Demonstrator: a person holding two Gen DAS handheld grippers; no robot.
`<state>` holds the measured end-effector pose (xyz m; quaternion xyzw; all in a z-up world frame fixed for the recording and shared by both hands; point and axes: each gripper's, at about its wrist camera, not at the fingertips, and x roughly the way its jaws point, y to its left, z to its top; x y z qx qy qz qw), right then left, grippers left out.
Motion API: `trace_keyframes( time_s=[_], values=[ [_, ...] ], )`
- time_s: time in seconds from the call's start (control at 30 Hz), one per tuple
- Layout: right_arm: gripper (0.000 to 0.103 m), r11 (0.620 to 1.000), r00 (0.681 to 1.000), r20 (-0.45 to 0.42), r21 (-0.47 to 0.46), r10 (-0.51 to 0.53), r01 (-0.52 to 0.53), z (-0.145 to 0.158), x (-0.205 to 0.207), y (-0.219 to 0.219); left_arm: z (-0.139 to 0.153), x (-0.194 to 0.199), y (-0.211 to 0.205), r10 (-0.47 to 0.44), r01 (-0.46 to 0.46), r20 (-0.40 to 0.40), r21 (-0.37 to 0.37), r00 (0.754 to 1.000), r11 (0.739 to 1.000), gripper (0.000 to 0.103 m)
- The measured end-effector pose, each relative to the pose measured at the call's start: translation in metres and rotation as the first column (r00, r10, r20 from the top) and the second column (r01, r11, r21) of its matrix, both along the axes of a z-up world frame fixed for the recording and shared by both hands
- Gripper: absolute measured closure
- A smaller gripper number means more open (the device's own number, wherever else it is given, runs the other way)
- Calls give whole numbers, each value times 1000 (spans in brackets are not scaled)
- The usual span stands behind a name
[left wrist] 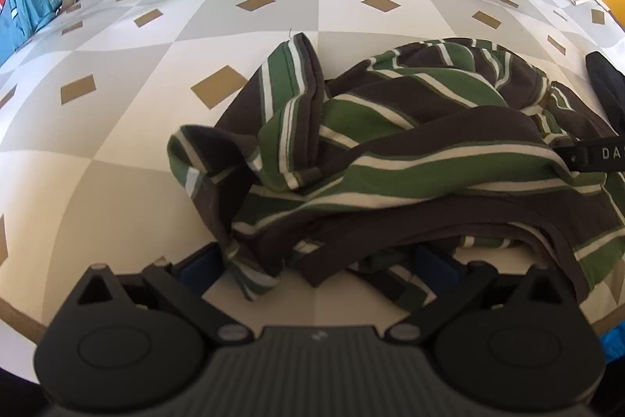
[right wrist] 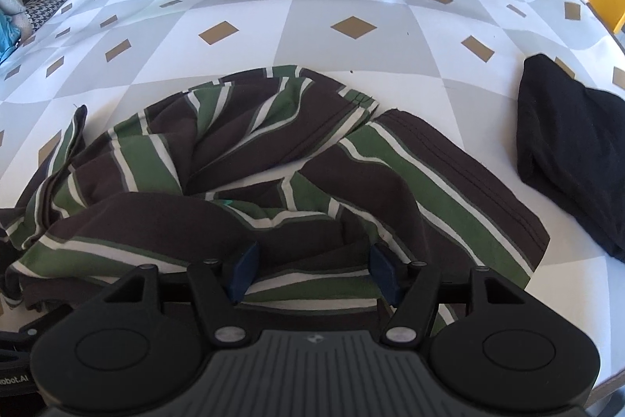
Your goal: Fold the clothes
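My right gripper (right wrist: 312, 270) sat with its blue pads (right wrist: 244, 272) about half spread, a green-and-white band of the striped shirt (right wrist: 242, 159) lying between them. The pads weren't visibly pressing on the cloth, so I'd call it open over the fabric, not a grip.

My left gripper (left wrist: 316, 270) was spread wide. The shirt's (left wrist: 390, 143) near hem drooped across the gap and covered the right-side pad; the left-side pad (left wrist: 201, 266) stood clear on the tablecloth (left wrist: 117, 143). Nothing pinched there either.

The shirt was a crumpled heap right at both sets of fingertips and running away from me, with its bulk spread left to right between my two hands. A loose brown-edged flap (right wrist: 449, 182) lay flat toward the right, nearer my right hand. A standing fold (left wrist: 297, 96) peaked on the left side, nearer my left hand.

The black garment (right wrist: 574, 151) lay further right, apart from the shirt.

My read: long axis ran crosswise, so each hand should take its own end of the near edge and pull the shirt flat before any fold.
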<state>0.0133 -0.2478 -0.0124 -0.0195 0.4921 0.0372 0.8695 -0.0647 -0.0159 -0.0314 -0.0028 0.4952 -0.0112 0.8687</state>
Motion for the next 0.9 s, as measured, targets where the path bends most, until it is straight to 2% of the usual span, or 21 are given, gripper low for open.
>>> trace_keyframes(
  time_s=[0.2, 0.67, 0.9],
  values=[
    [40, 999, 1000, 21, -33, 12, -12, -3, -5, 5, 0, 0, 1, -6, 6, -2, 15, 1000, 1000, 0],
    [40, 999, 999, 29, -21, -43, 44, -2, -5, -1, 1, -1, 8, 30, -30, -1, 48, 1000, 998, 0],
    [39, 999, 999, 17, -25, -28, 28, 0, -3, 0, 3, 2, 13, 60, -60, 0, 50, 998, 997, 0]
  ],
)
